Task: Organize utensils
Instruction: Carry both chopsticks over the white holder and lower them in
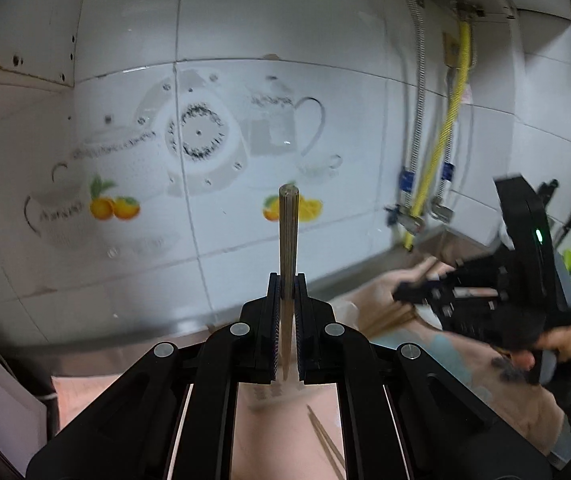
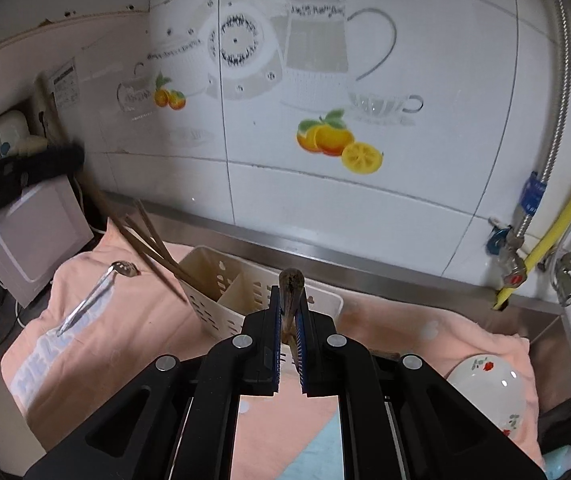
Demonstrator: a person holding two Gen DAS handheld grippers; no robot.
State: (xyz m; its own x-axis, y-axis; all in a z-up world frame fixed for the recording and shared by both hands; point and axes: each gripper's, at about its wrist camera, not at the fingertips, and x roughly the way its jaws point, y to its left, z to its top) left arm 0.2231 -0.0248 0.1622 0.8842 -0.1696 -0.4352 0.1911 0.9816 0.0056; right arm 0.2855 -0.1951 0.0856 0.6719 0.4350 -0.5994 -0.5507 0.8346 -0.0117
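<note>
both grippers — left gripper [image 1: 286, 292], right gripper [image 2: 288, 304] — clamp a chopstick [image 1: 288, 232] each; i advise lowering mine upright into the holder [image 2: 221, 280].

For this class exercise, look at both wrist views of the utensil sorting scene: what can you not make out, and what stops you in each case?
- Left wrist view: the right gripper is motion-blurred, so its grip is unclear.
- Left wrist view: the chopstick is hidden lower down by the left gripper.
- Right wrist view: the white holder is partly covered by the gripper, so its near compartments are hidden.
- Right wrist view: the bowl is upside down, hiding its inside.
</note>
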